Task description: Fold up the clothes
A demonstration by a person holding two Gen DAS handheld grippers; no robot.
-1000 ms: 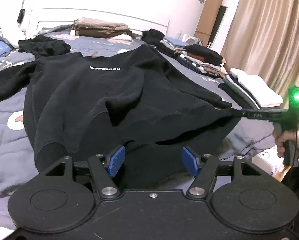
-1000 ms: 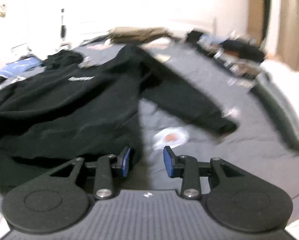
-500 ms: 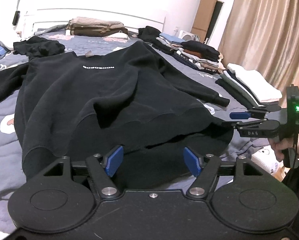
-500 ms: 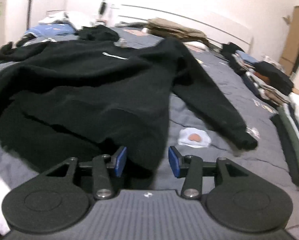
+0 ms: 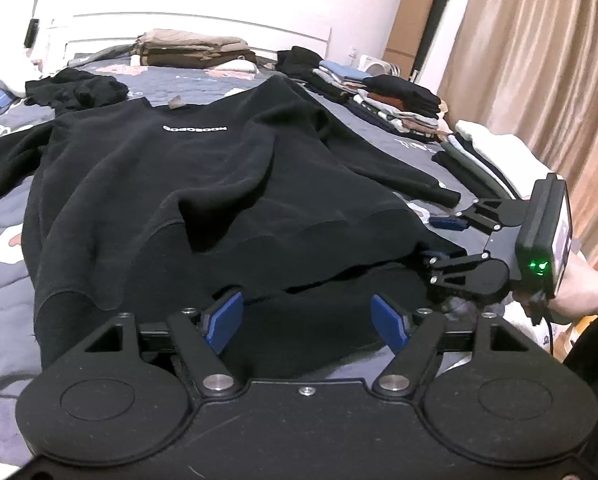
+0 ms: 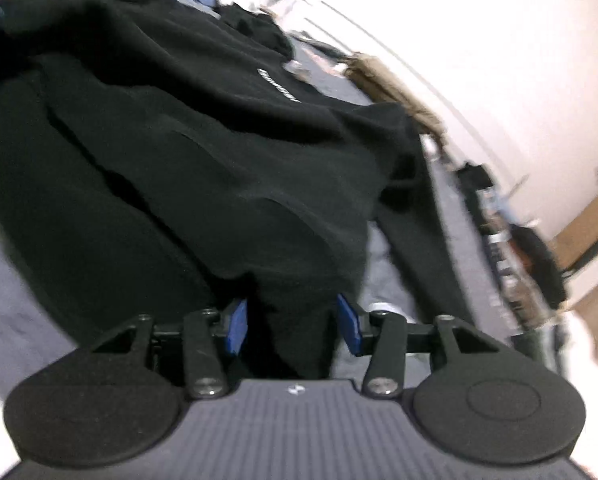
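While the black sweatshirt (image 5: 187,184) lies spread chest-up across the grey bed (image 5: 3,208), its hem at the near edge, both grippers sit at that hem. The left gripper (image 5: 305,316) has its blue pads (image 5: 227,316) set wide and its jaws are opening; the lower hem lies between them, but neither pad presses on the cloth. The right gripper (image 6: 293,322) is rolled to one side, its view blurred; its jaws stand partly apart and are closing, with the sweatshirt's corner fold between the two blue pads, and no pad visibly pinches the cloth. From the left wrist view, the right gripper (image 5: 439,240) reaches in from the right edge, one finger above and one below the hem corner, a green light lit on its body and a hand (image 5: 575,292) gripping its handle.

One sweatshirt is laid out, with one line of white lettering (image 5: 195,129) on the chest and two sleeves stretched out to the sides. One loose dark garment (image 5: 79,88) lies crumpled beyond the collar. One stack of tan and brown folded clothes (image 5: 195,50) sits by the headboard. Along the right edge of the bed stand at least two further folded stacks (image 5: 399,108); their exact number cannot be told. A beige curtain (image 5: 539,80) hangs behind them.
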